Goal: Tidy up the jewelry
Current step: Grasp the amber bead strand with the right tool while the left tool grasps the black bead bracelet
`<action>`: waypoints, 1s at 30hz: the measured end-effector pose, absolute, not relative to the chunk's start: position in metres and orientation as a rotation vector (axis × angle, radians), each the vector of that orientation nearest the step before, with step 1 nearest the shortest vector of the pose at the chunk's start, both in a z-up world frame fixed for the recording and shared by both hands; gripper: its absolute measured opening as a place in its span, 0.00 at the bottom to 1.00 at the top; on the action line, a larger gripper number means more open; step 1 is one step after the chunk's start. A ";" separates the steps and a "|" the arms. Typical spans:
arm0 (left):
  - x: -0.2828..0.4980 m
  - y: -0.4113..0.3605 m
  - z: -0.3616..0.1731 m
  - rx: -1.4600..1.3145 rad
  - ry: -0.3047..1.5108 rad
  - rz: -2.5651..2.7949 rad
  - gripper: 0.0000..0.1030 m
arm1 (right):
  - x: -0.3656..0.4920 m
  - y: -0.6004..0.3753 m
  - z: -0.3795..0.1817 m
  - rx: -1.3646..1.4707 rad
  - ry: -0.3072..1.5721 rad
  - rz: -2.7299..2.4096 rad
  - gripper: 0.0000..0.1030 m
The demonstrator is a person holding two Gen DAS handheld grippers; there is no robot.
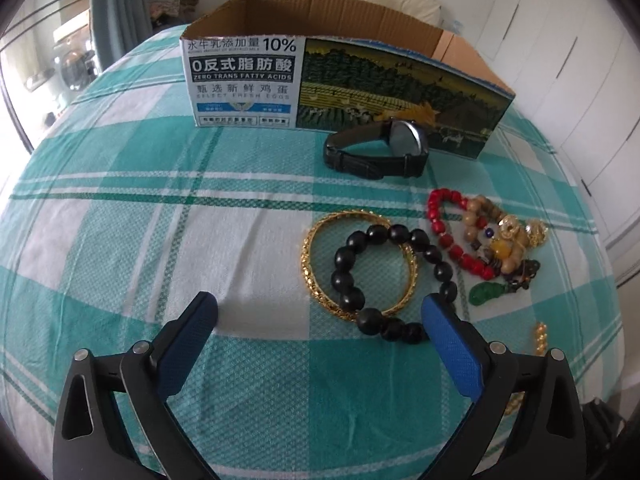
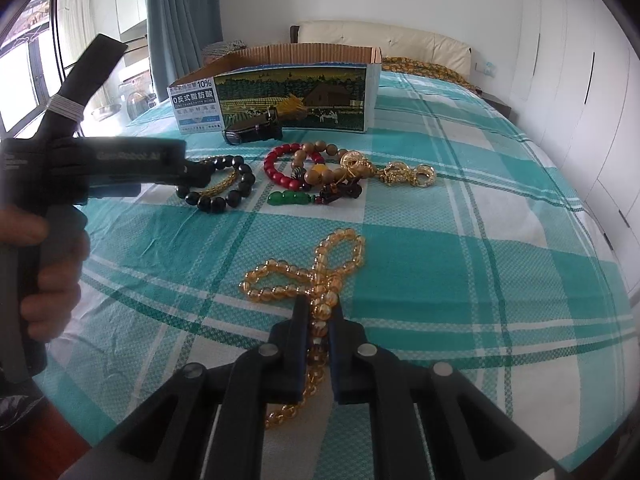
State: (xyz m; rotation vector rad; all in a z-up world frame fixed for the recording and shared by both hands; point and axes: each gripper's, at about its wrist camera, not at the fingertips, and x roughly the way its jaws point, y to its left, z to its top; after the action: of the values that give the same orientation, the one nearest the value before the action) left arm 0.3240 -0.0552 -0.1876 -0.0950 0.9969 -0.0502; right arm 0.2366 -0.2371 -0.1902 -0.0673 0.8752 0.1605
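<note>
Right wrist view: right tool (image 2: pixel 319 307) apparently clamps amber bead strand (image 2: pixel 308 276); left tool (image 1: pixel 320 312) gapes empty.

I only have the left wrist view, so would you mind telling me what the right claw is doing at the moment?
Observer: The right claw is shut on a string of amber beads lying on the checked bedspread.
Operator: Thank you. I see just a few gold beads at my right edge; how is the string laid out?
Observer: It forms two loops ahead of the claw, with a tail running back between the fingers.
Operator: And how does my left claw look from there?
Observer: A hand holds its grip, and its tip reaches the black bead bracelet that lies across the gold bangle.
</note>
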 end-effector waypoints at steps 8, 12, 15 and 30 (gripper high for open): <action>0.289 -0.029 -0.188 -0.005 1.013 0.061 1.00 | 0.234 -0.239 -0.190 -0.060 0.866 0.167 0.09; 0.265 -0.003 -0.187 -0.031 1.026 0.071 1.00 | 0.234 -0.239 -0.191 -0.053 0.864 0.164 0.09; 0.259 -0.002 -0.186 -0.017 1.027 0.041 0.99 | 0.235 -0.237 -0.191 -0.061 0.864 0.155 0.09; 0.227 -0.038 -0.177 0.100 0.949 -0.138 0.11 | 0.241 -0.246 -0.189 -0.024 0.898 0.181 0.56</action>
State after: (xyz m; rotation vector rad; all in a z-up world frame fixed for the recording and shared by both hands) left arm 0.2275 -0.0383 -0.1767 0.0999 0.9493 -0.1377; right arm 0.2411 -0.2460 -0.1887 -0.0237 0.8981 0.1810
